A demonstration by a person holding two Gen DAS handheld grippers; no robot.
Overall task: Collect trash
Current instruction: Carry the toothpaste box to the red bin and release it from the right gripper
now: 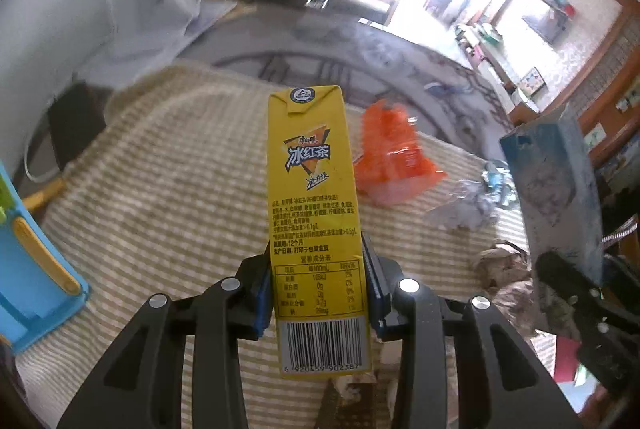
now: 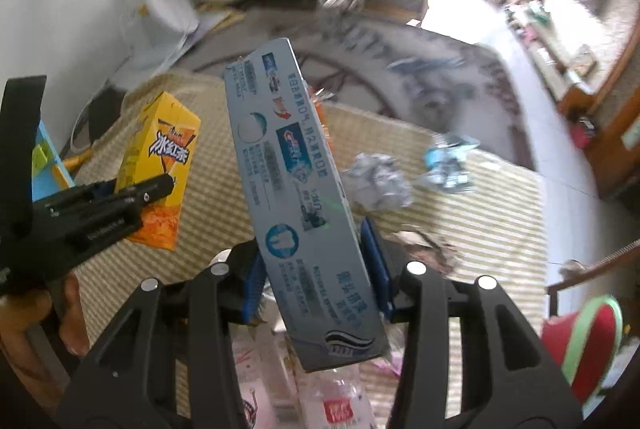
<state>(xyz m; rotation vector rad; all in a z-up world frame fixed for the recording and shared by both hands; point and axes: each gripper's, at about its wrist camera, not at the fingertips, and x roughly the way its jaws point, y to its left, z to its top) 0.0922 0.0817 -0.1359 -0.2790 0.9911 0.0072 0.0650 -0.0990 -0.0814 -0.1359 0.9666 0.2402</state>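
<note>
Gripping a yellow iced-tea carton (image 1: 314, 213), the left gripper (image 1: 318, 293) has its blue-padded jaws closed on the carton's lower sides, barcode end nearest the camera, carton held up above the striped woven mat (image 1: 168, 189). Right gripper (image 2: 320, 281) jaws closed on a blue-grey toothpaste box (image 2: 296, 189), clamped near its lower half, box tilted slightly left and raised over the same mat. From the right wrist view the carton (image 2: 160, 165) sits left of the toothpaste box, left gripper body across its lower part. From the left wrist view the toothpaste box (image 1: 556, 189) stands at the far right of the carton. Loose on the mat: orange plastic wrapper (image 1: 394, 165) just right of and behind the carton, crumpled silver foil (image 2: 378, 185) right of the toothpaste box, crumpled blue-white wrapper (image 2: 448, 165) further right, brown paper scrap (image 2: 424, 249) near the right jaw. Clear plastic bottle (image 2: 340, 401) below the box, partly hidden. Blue toy-like object (image 1: 32, 269) at the mat's left edge.
</note>
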